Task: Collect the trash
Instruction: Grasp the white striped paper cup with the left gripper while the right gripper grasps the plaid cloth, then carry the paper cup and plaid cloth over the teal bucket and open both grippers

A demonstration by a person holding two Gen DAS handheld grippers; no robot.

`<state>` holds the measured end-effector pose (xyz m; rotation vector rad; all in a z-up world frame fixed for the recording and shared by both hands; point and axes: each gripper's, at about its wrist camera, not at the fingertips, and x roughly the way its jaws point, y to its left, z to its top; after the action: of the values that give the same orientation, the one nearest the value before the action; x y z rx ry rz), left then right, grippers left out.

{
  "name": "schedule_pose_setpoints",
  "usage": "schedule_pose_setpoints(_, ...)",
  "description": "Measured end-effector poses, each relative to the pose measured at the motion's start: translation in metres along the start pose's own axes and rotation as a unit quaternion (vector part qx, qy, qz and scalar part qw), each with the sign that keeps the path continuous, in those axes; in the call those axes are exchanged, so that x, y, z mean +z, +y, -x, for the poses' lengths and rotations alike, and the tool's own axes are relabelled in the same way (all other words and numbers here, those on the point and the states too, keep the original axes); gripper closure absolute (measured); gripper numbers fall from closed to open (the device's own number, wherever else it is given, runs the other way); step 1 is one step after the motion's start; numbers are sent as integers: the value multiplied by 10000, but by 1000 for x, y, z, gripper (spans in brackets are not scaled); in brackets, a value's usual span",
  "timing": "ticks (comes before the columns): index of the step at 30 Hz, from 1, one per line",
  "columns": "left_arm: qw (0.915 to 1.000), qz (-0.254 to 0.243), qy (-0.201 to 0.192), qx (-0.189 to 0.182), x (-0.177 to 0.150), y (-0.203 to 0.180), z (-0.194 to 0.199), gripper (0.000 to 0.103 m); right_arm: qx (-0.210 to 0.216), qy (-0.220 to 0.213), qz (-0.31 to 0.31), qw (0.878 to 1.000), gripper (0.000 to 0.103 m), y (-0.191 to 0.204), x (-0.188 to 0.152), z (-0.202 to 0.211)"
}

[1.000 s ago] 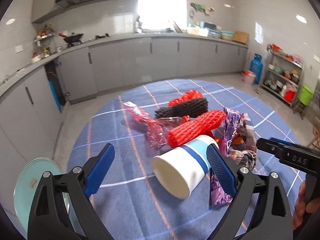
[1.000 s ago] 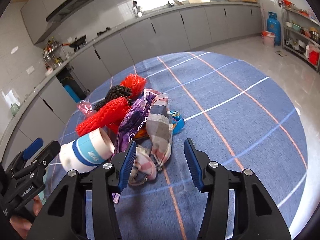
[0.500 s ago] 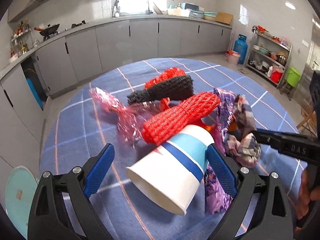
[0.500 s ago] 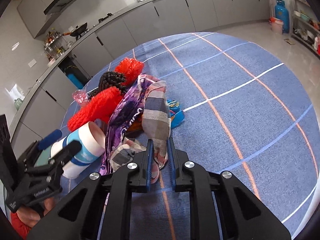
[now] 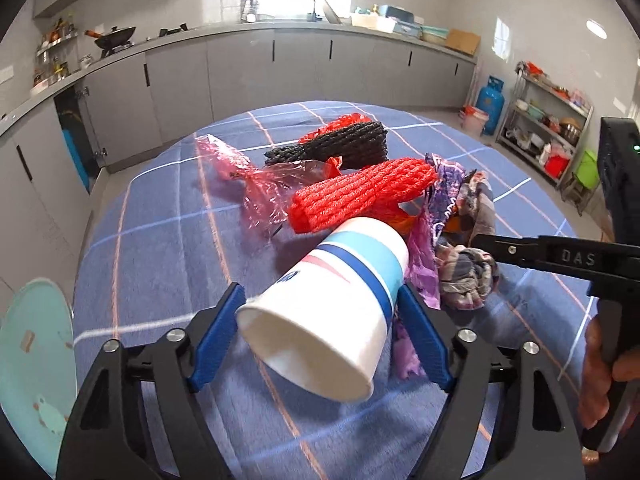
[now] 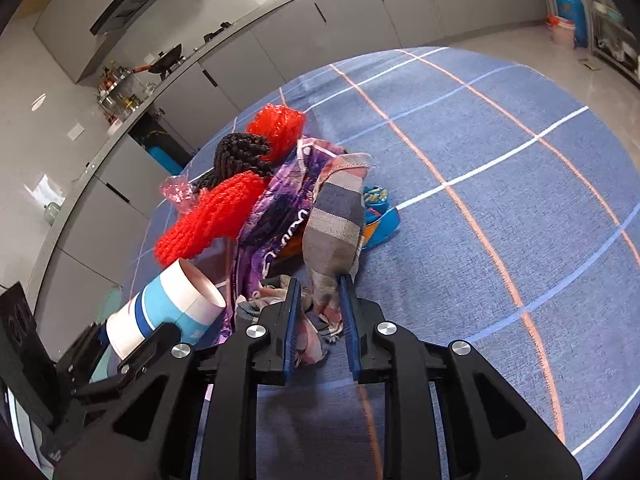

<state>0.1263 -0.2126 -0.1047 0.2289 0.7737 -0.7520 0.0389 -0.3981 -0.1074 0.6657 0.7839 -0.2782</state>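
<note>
A heap of trash lies on the blue checked tablecloth (image 5: 168,240). My left gripper (image 5: 320,332) is shut on a white paper cup with blue bands (image 5: 332,304), lying on its side with its mouth toward the camera; it also shows in the right wrist view (image 6: 168,308). My right gripper (image 6: 318,312) is shut on a plaid cloth (image 6: 336,224), seen bunched in the left wrist view (image 5: 468,276). Behind lie a red foam net (image 5: 360,196), a black foam net (image 5: 336,146), a pink plastic film (image 5: 260,184) and a purple wrapper (image 6: 276,216).
A blue wrapper (image 6: 380,220) lies under the cloth. A pale green stool (image 5: 32,368) stands left of the table. Grey kitchen cabinets (image 5: 280,72) run behind, with a blue gas cylinder (image 5: 490,100) and a shelf rack (image 5: 552,128) at right.
My left gripper has closed on the paper cup, which was between open fingers before. My right gripper moved onto the plaid cloth, closed on it and now lifts a fold.
</note>
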Motion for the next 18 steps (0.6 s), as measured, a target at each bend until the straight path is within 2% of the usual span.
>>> schedule_pose_setpoints(1,9999,115,-39,-35,-3,2,4,29,3,-13,49,10000,84,2,0,1)
schedule_pose_setpoints(2,9998,191,-72,-54,-5,4,7,30,32,-21,90,10000,92,4,-1,3)
schedule_pose_setpoints(3,9995,292,-115,-76,-7,7,11,31,63,-36,113,9999,95,5,-2,5)
schedule_pose_setpoints(10,9962,757,-406,-169,-17,19,37,35,260,-311,297,9987,96,19,-8,27)
schedule_pose_setpoints(18,9914,999,-839,70,-28,30,75,35,361,-550,463,9968,96,42,-15,46)
